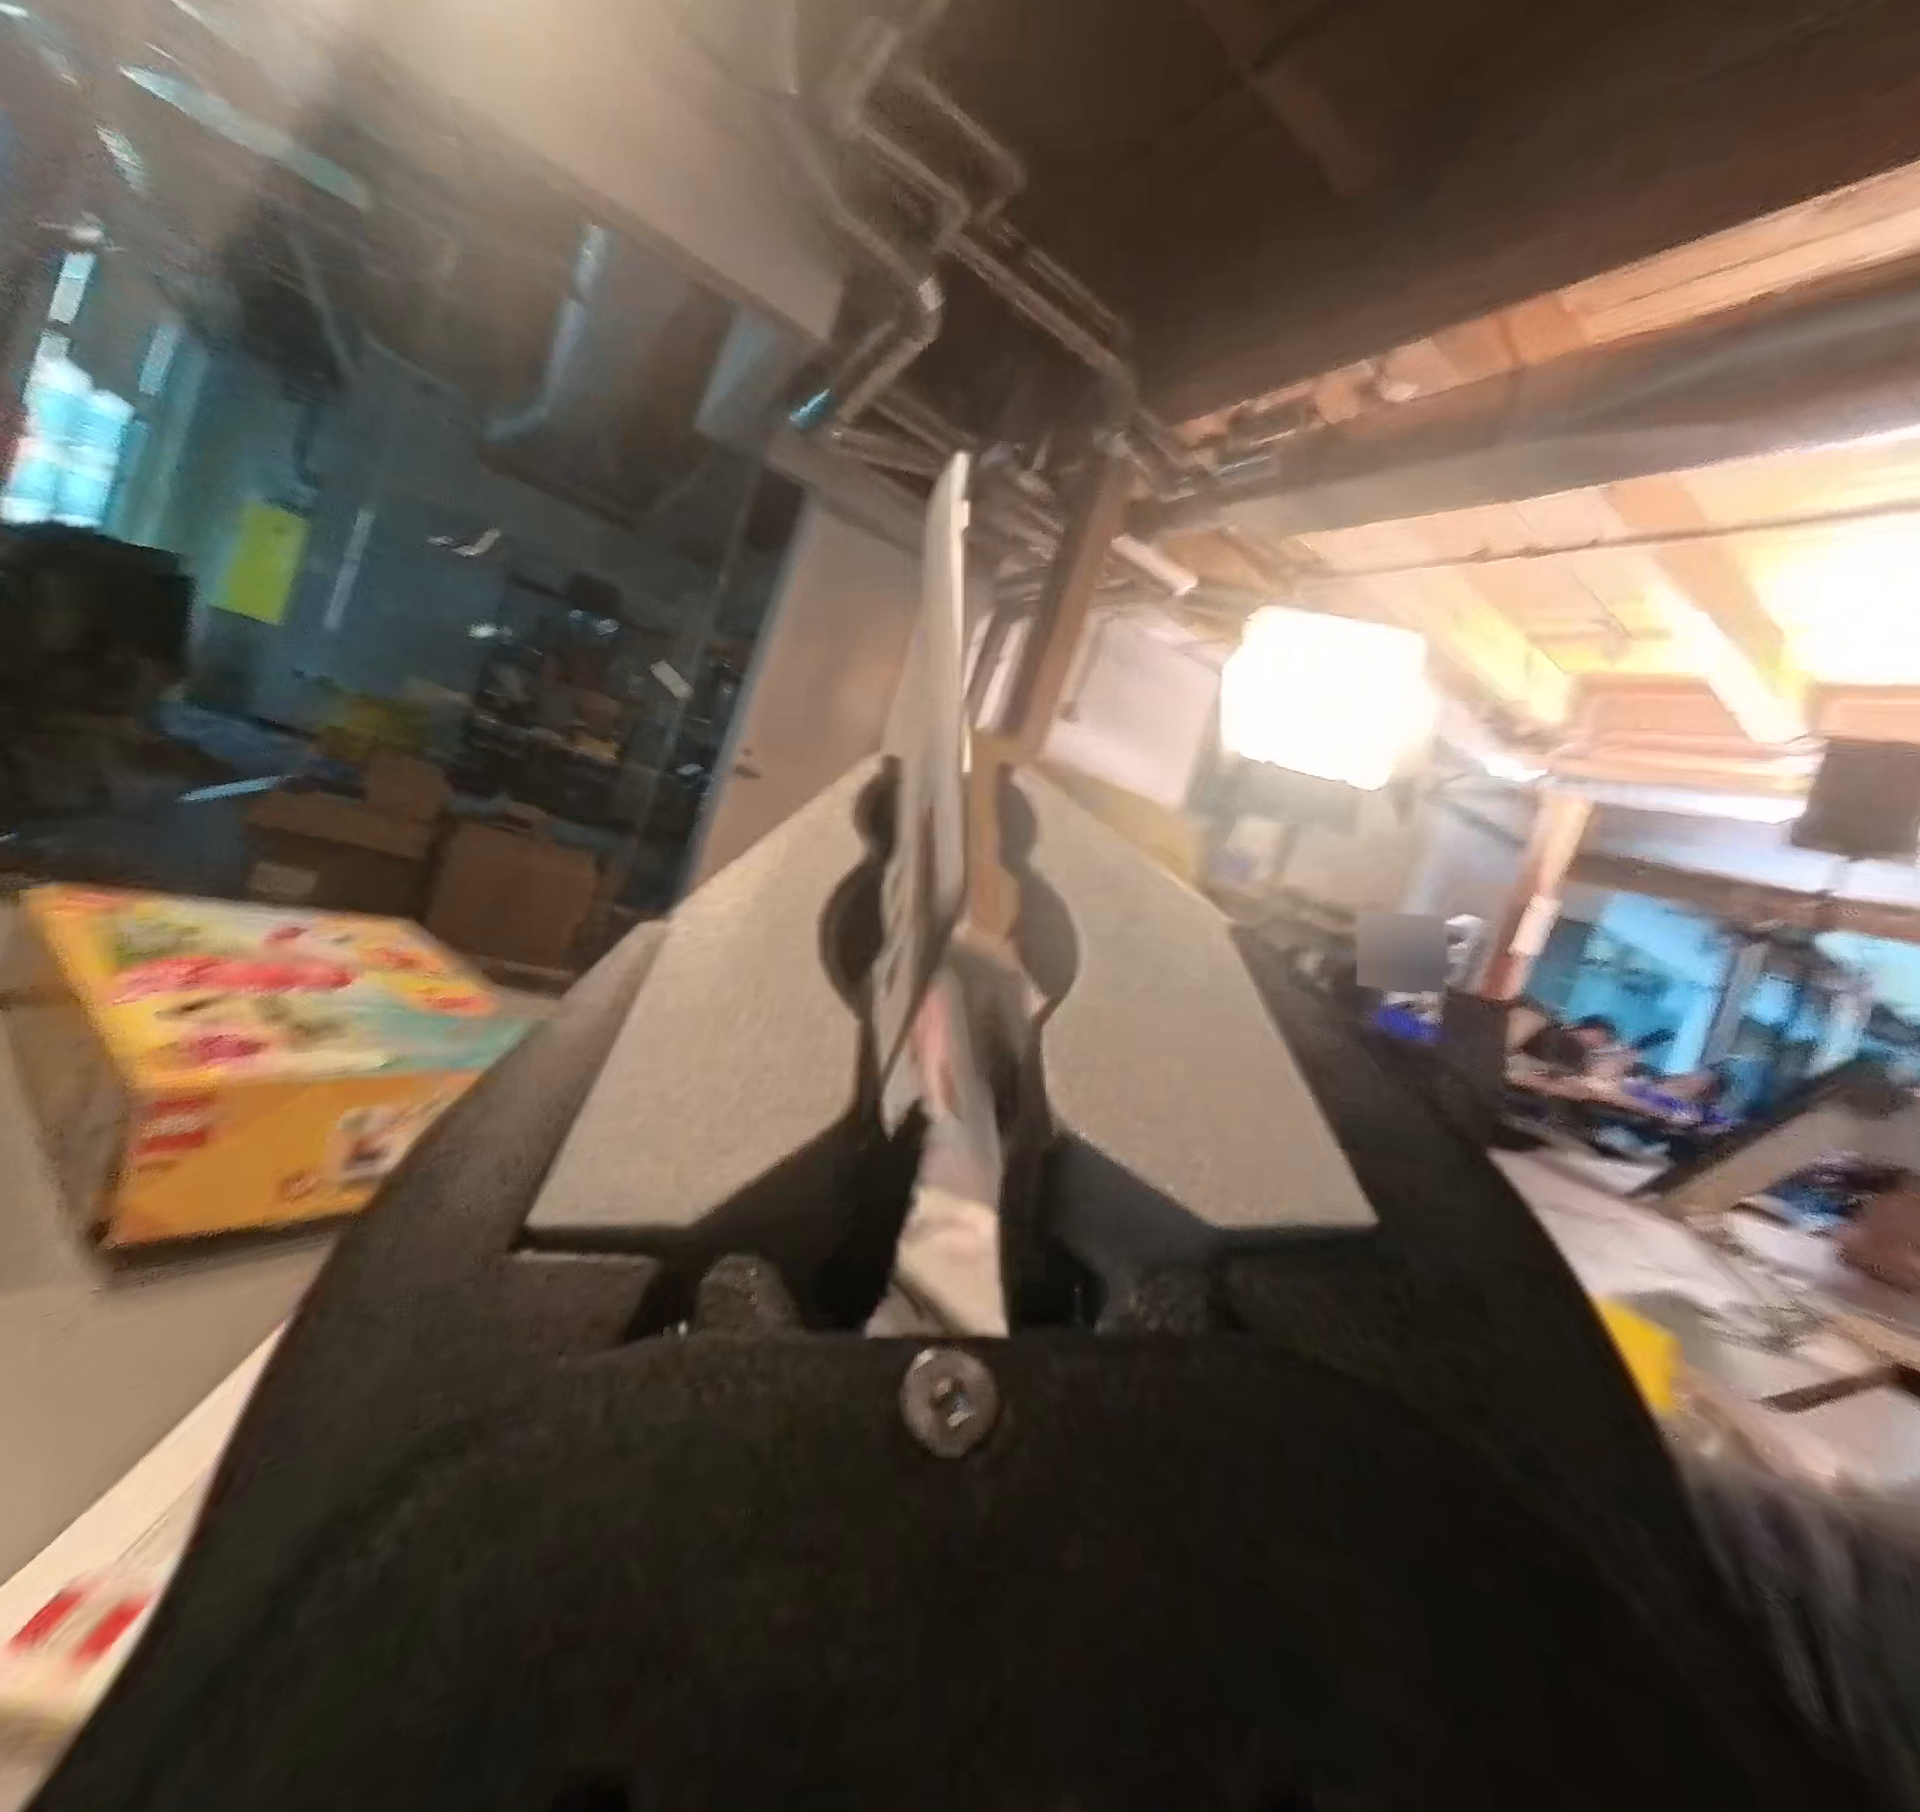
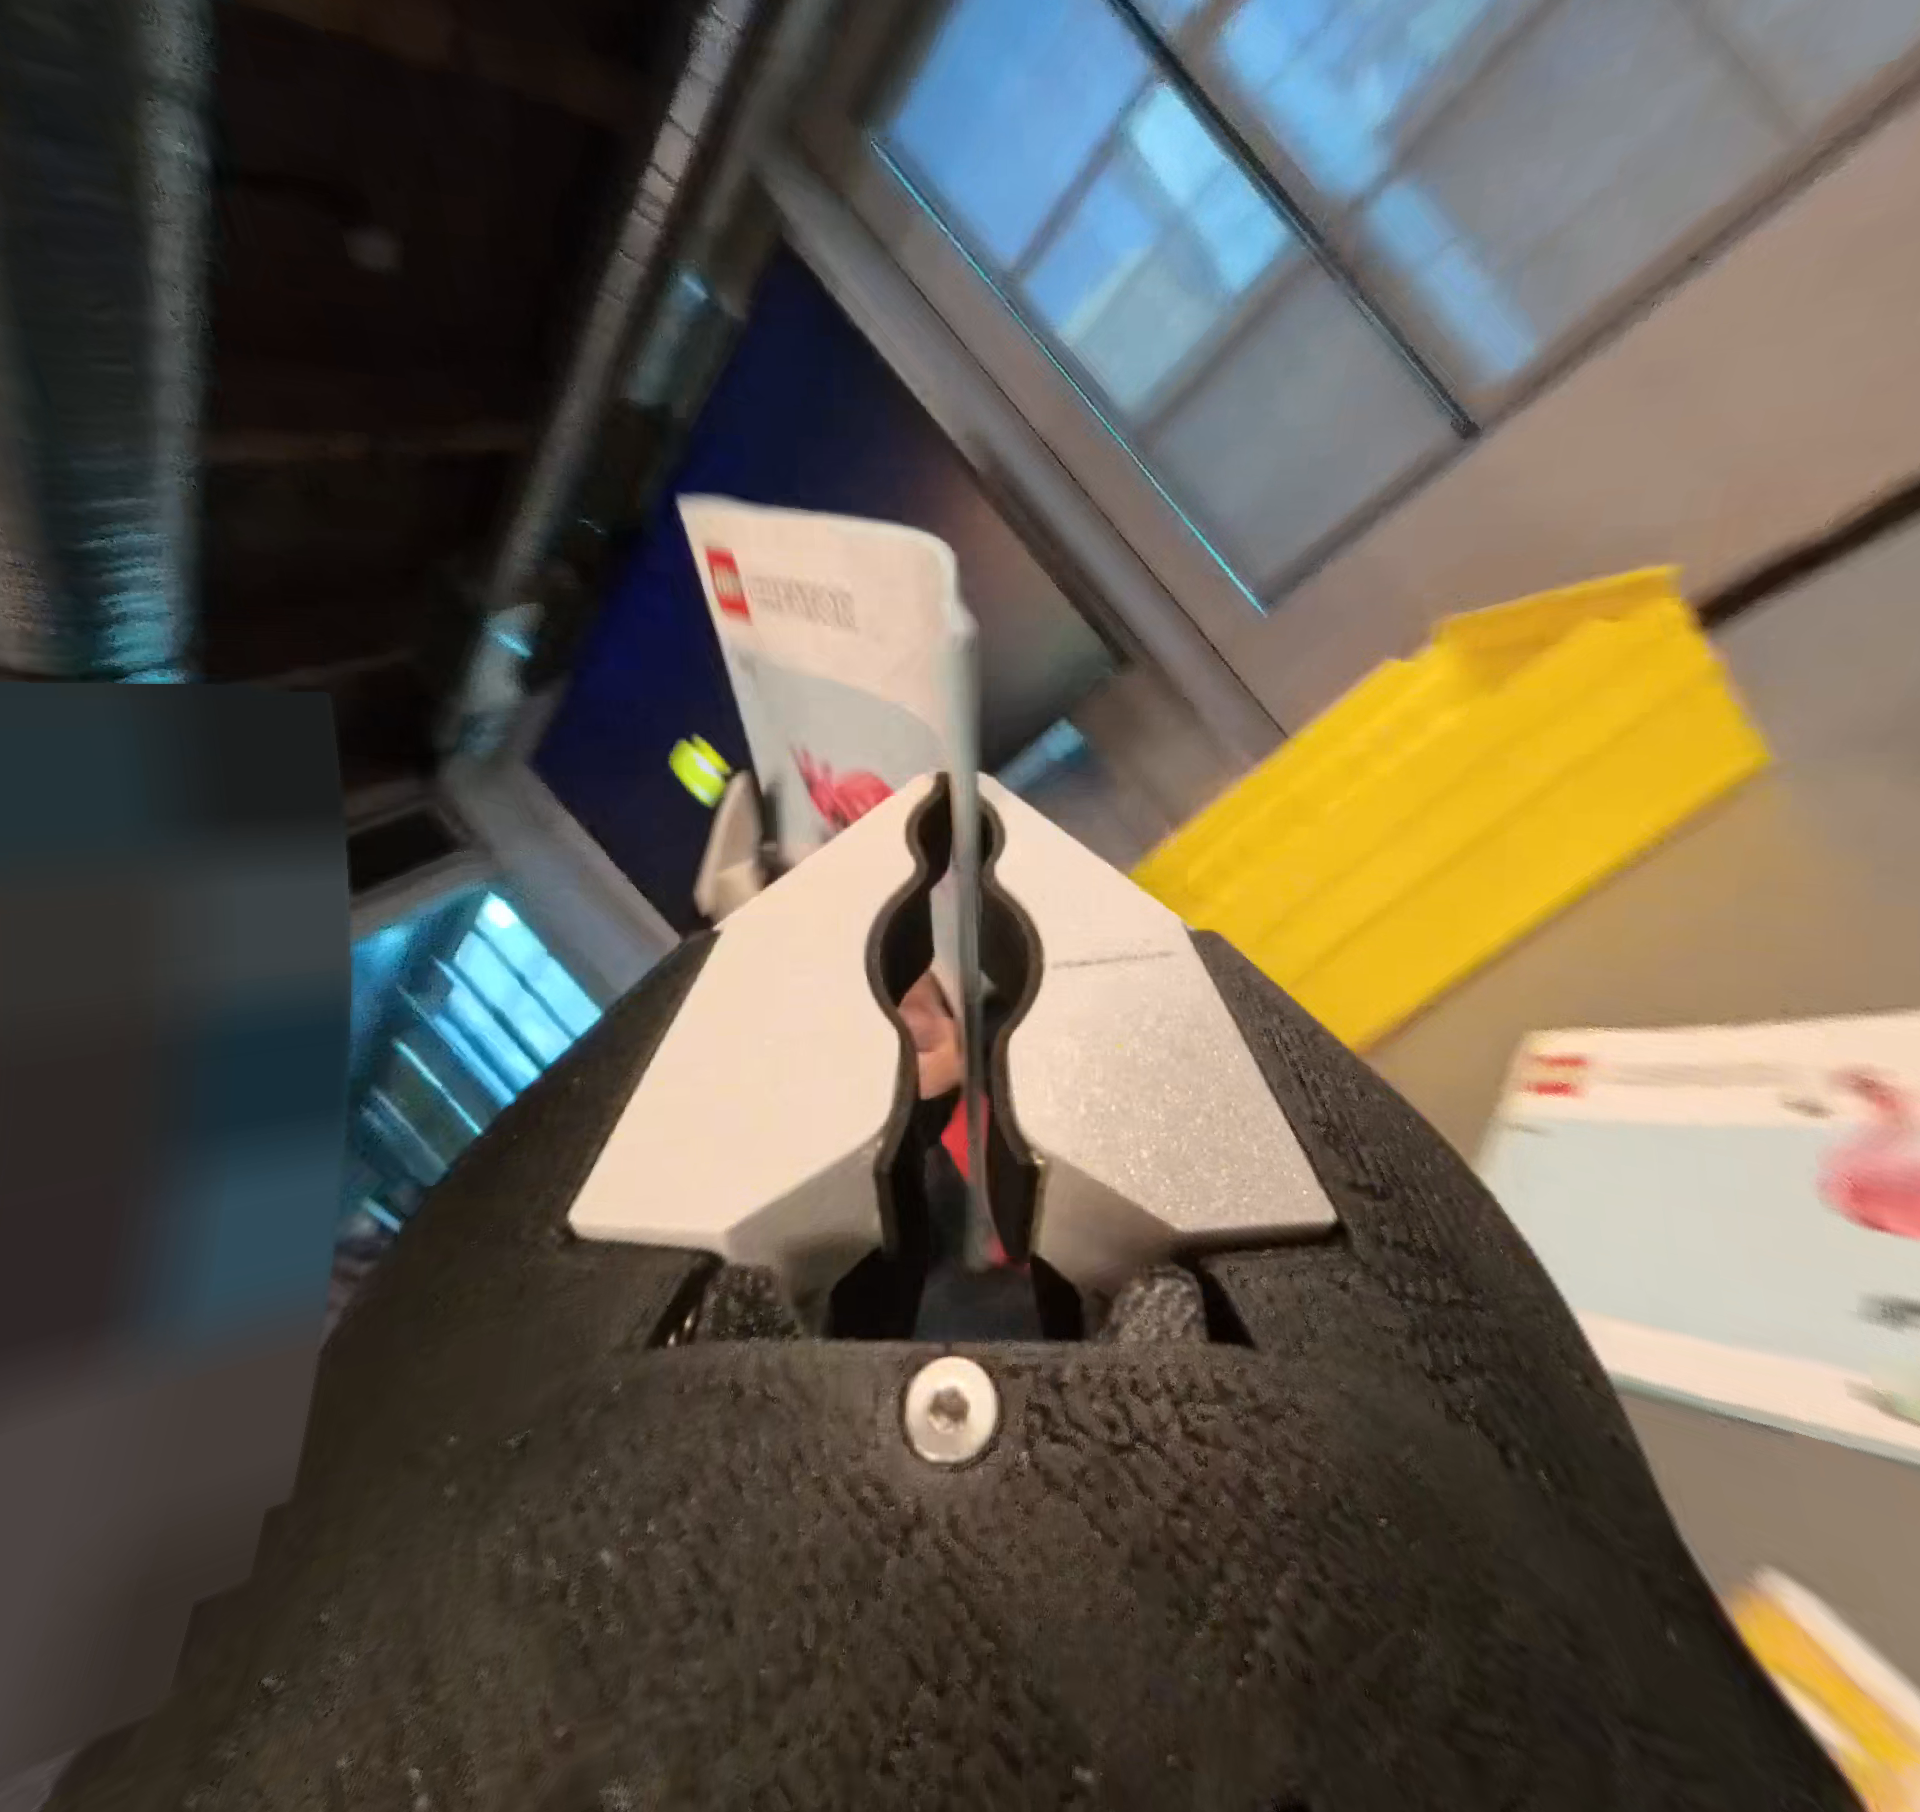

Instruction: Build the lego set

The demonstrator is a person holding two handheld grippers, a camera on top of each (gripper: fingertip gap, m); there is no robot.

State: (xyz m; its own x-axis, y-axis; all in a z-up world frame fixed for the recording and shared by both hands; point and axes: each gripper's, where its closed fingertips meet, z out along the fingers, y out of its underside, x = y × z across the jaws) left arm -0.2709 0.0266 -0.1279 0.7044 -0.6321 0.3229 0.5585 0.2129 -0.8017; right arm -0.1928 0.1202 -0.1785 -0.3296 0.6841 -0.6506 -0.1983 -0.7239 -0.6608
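I see the grey bench (image 2: 1714, 931) carrying an open yellow cardboard box (image 2: 1455, 827). My right claw (image 2: 961, 796) and my left claw (image 1: 940, 775) each pinch the thin white paper booklet (image 2: 831, 661), raised edge-on above the bench.

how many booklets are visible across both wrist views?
2. One booklet stands upright, pinched in the right tool; another booklet lies flat on the table, lower right. More may be out of view.
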